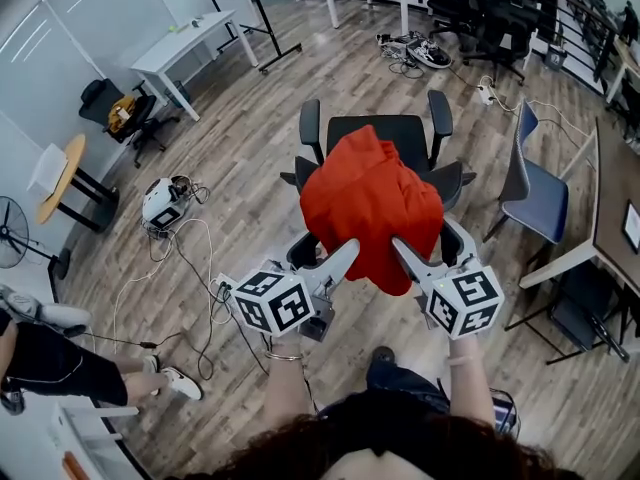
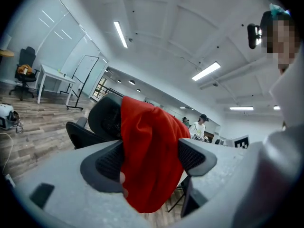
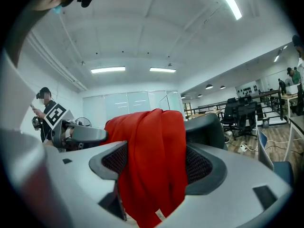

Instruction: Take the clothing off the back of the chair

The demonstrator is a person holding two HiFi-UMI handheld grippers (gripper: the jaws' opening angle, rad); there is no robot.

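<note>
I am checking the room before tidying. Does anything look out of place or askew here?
The red garment hangs bunched and lopsided over the back of the black chair. On the floor to its left, loose cables trail around a white device. Nothing looks spilled or broken.

Wood-plank floor (image 1: 250, 138), white table (image 1: 190, 40), blue chair (image 1: 535, 193), ceiling strip lights (image 2: 121, 32)

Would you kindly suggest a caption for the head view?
Left gripper and right gripper, jaws apart, straddle the red garment draped over a black office chair.
</note>
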